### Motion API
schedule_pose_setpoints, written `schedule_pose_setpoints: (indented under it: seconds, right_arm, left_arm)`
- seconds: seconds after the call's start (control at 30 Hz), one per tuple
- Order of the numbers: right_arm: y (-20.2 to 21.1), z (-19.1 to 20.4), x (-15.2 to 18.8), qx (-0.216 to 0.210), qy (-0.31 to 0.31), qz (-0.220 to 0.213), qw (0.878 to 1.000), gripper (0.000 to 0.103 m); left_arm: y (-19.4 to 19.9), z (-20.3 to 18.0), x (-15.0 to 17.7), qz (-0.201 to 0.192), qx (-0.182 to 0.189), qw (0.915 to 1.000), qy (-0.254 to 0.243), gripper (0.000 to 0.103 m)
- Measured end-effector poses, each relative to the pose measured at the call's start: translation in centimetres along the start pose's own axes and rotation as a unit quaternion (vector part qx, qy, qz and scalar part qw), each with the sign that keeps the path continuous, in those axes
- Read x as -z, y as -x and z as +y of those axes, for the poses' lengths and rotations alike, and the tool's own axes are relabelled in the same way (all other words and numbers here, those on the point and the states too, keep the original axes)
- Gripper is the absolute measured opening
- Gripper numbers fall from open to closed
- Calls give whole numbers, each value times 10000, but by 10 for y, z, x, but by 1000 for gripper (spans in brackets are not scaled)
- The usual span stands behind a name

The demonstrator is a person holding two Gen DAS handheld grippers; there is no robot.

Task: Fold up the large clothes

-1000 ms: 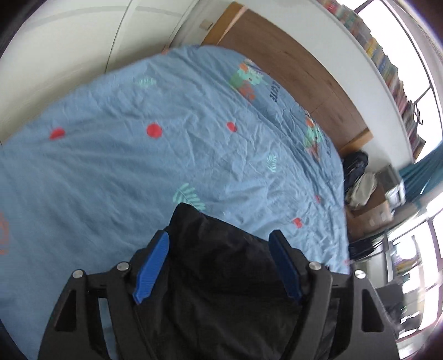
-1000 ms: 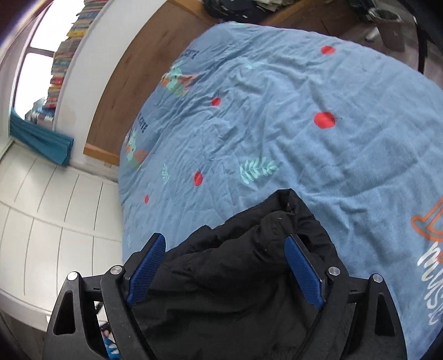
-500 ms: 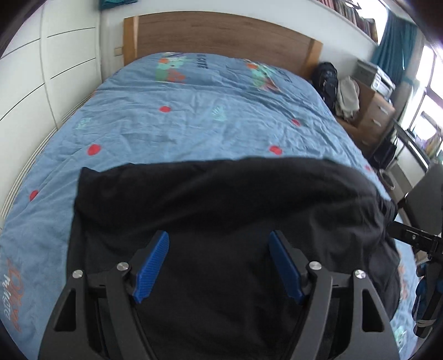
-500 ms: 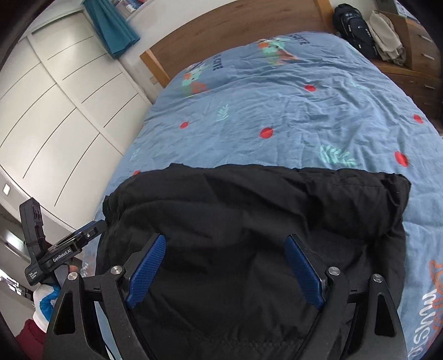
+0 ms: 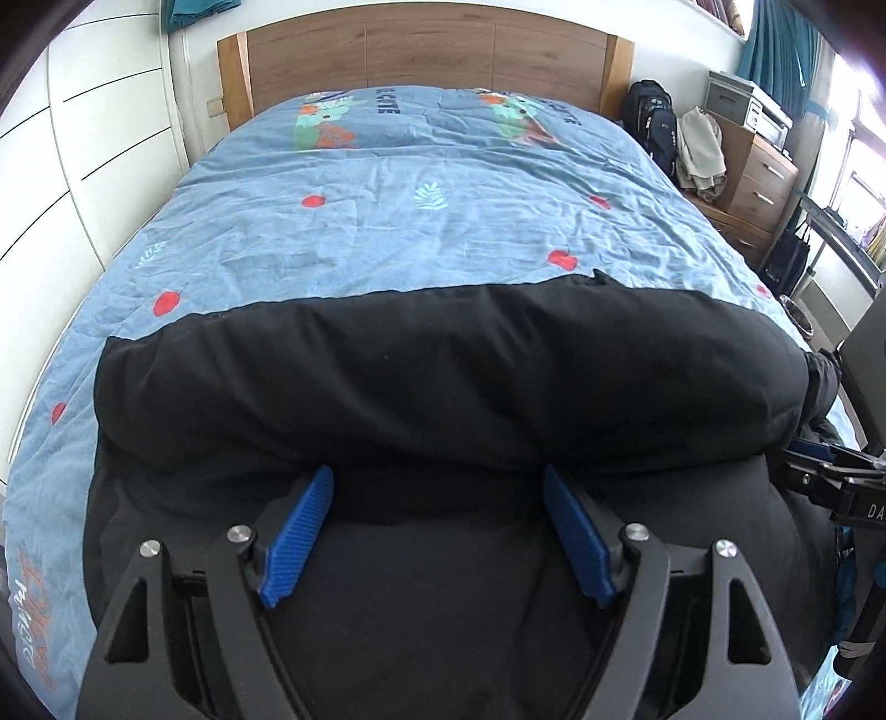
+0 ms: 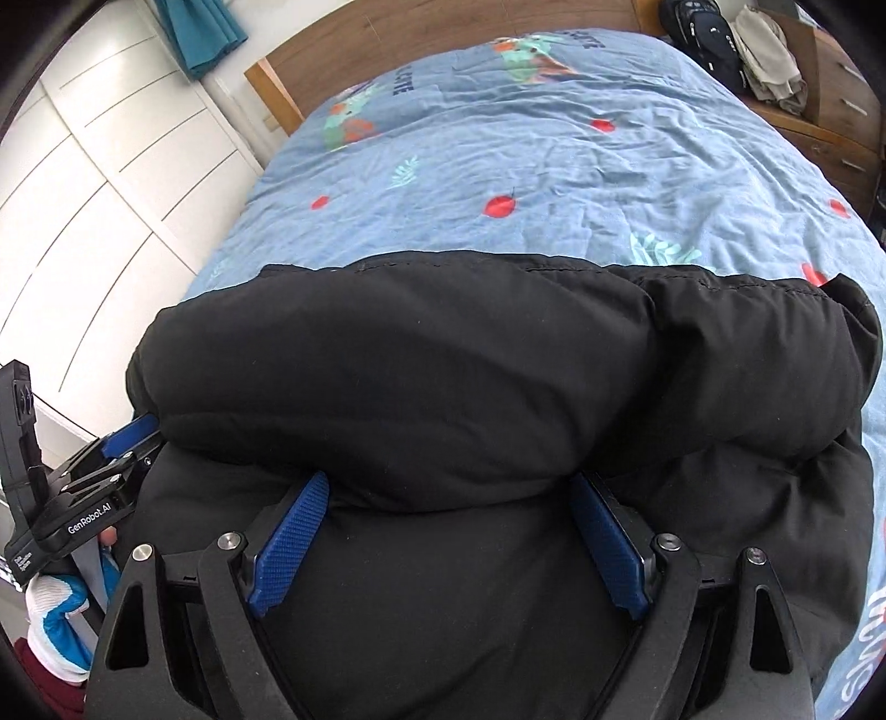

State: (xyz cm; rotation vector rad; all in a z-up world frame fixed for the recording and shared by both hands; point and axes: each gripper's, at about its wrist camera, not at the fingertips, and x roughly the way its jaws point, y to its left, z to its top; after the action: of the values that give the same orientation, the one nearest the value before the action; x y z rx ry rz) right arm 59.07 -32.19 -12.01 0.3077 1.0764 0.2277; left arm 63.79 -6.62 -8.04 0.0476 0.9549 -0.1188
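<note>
A large black padded jacket (image 5: 443,376) lies across the near end of the bed, its far part folded into a thick roll; it also fills the right wrist view (image 6: 443,376). My left gripper (image 5: 437,487) is open, its blue fingers (image 5: 299,526) resting on the jacket with the tips under the roll's near edge. My right gripper (image 6: 448,493) is open too, its blue fingers (image 6: 288,543) spread on the jacket at the roll's edge. Each gripper shows at the edge of the other's view: the right one (image 5: 830,482) and the left one (image 6: 83,487).
The bed has a blue patterned duvet (image 5: 432,221) and a wooden headboard (image 5: 426,50). White wardrobe doors (image 5: 83,155) run along the left. A black backpack (image 5: 650,122), a wooden dresser (image 5: 758,171) and a printer (image 5: 742,99) stand on the right.
Both grippers swung from tilted views to face the headboard and spread the bunched jacket wide across the bed. Its far edge has been folded toward me into a roll.
</note>
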Motion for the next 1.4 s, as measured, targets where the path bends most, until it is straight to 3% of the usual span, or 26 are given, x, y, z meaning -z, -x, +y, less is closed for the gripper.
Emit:
schedule_pose_setpoints:
  seconds: [0.53, 1.4]
  right_arm:
    - [-18, -8, 0, 17, -81, 59, 9999, 90]
    - [-60, -17, 0, 387, -66, 8, 9992, 99]
  left_arm:
    - [-18, -2, 2, 34, -167, 9999, -16, 82]
    - [-70, -5, 11, 21, -584, 9982, 134, 98]
